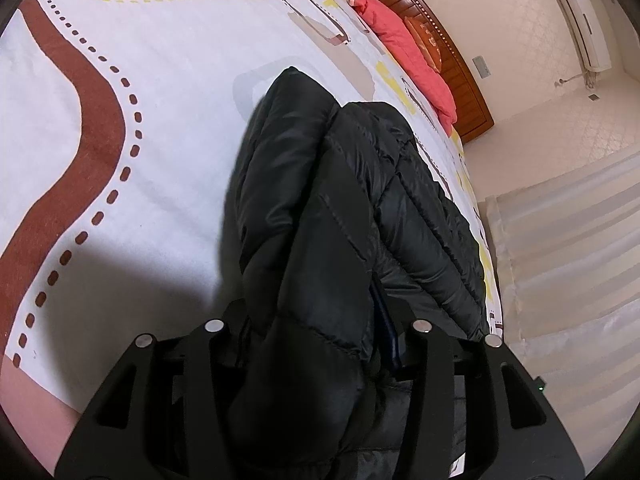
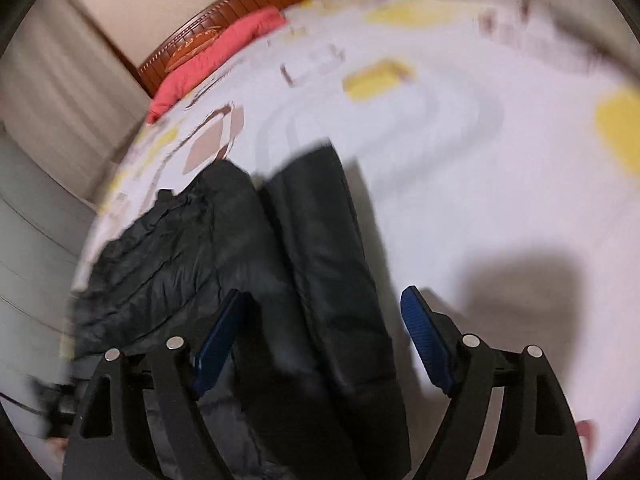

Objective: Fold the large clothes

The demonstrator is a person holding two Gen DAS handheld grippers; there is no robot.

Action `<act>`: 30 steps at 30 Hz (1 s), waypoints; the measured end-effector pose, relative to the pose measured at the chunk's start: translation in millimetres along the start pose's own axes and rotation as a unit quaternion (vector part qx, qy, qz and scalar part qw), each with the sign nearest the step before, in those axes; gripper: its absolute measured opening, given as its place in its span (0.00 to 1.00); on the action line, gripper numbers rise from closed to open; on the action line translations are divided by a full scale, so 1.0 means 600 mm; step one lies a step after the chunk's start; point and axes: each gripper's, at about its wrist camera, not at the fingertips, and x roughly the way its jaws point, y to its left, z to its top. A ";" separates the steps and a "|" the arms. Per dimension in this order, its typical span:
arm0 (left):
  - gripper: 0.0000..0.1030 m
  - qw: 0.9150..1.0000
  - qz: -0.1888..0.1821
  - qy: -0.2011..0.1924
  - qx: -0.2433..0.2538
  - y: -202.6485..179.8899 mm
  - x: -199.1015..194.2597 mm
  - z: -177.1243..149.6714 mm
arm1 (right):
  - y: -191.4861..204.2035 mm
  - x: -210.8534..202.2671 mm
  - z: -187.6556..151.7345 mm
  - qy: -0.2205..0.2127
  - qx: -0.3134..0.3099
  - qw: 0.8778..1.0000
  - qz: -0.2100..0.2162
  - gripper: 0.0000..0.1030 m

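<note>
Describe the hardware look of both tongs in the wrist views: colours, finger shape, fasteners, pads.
Both tongs look alike: matte black angular linkage arms with triangular cut-outs and round silver pivot pins at the joints. The right tongs carry flat blue pads with a fine ribbed texture on the inner faces. On the left tongs only a thin blue pad edge shows. No cables or printed markings visible.
</note>
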 end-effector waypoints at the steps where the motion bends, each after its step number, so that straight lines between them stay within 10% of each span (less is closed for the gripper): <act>1: 0.52 1.000 0.000 0.002 0.001 0.001 0.001 0.000 | -0.012 0.006 -0.001 0.007 0.014 1.000 0.022 0.77; 10: 0.57 1.000 -0.009 0.004 0.009 0.004 0.001 -0.002 | -0.004 0.024 -0.029 -0.007 -0.007 0.996 0.090 0.74; 18: 0.33 1.000 -0.017 -0.019 0.008 -0.012 -0.014 -0.010 | 0.002 0.023 -0.052 -0.015 0.020 0.994 0.111 0.37; 30: 0.24 0.996 -0.071 -0.038 0.048 -0.158 -0.066 -0.041 | 0.008 0.013 -0.064 -0.031 0.019 0.994 0.104 0.33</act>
